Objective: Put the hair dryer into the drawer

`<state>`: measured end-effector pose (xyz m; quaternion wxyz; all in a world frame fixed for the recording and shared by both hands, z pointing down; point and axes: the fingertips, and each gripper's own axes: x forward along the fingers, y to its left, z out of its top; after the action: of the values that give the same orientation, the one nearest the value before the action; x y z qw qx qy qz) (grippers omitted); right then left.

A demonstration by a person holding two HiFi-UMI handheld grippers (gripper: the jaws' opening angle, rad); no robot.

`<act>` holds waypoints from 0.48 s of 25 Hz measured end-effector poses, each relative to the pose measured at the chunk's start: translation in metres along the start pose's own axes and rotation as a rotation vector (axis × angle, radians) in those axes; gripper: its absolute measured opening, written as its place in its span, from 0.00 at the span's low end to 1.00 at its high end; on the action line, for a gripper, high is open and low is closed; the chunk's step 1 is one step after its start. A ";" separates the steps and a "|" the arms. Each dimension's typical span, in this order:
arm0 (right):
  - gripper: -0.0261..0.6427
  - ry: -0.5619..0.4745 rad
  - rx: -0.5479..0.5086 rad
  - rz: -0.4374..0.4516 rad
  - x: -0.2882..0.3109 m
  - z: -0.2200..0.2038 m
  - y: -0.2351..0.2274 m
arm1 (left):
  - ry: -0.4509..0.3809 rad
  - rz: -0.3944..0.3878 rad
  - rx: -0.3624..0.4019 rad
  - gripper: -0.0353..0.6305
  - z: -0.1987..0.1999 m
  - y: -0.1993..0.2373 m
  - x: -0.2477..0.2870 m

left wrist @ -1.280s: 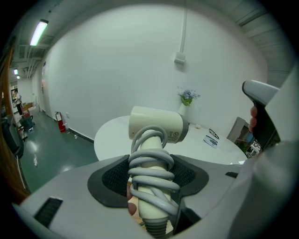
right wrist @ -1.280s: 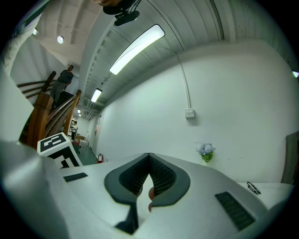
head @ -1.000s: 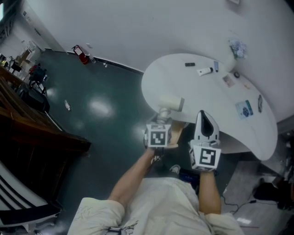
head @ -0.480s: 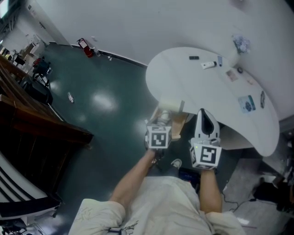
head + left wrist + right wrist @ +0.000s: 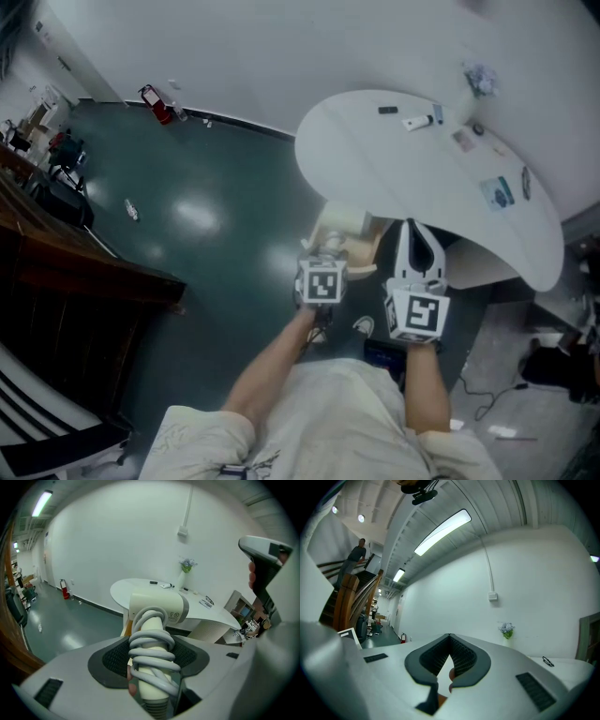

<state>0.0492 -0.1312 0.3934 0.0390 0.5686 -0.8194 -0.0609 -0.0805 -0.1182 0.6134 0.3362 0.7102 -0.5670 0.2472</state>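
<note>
A cream hair dryer (image 5: 342,223) with its grey cord coiled round the handle (image 5: 152,656) is clamped in my left gripper (image 5: 333,246), which is shut on that handle. The dryer's head (image 5: 157,605) points toward the white curved table (image 5: 375,159). Just beyond the dryer, a tan wooden piece (image 5: 364,246) shows under the table's near edge; I cannot tell whether it is the drawer. My right gripper (image 5: 411,230) hovers to the right of the dryer. Its jaws meet at the tips (image 5: 450,638) with nothing held.
Small items and a vase of flowers (image 5: 480,80) lie on the table top. A red fire extinguisher (image 5: 155,105) stands by the far wall. A dark wooden staircase (image 5: 66,281) fills the left; a person (image 5: 356,555) is on it. Cables (image 5: 487,403) trail on the floor at right.
Both grippers have moved toward the table's near edge. The hair dryer has come down from in front of the table top to just below its edge.
</note>
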 end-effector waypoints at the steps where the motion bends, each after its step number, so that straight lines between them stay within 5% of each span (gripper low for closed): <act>1: 0.04 0.007 -0.001 -0.006 -0.002 -0.001 0.003 | 0.004 -0.011 0.001 0.45 -0.002 0.001 0.000; 12: 0.04 0.033 -0.015 -0.074 -0.023 -0.007 0.021 | 0.105 -0.042 0.031 0.45 -0.044 0.015 0.005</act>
<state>0.0383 -0.1030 0.4038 0.0545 0.5993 -0.7965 -0.0588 -0.0921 -0.0901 0.6487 0.3596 0.7130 -0.5299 0.2856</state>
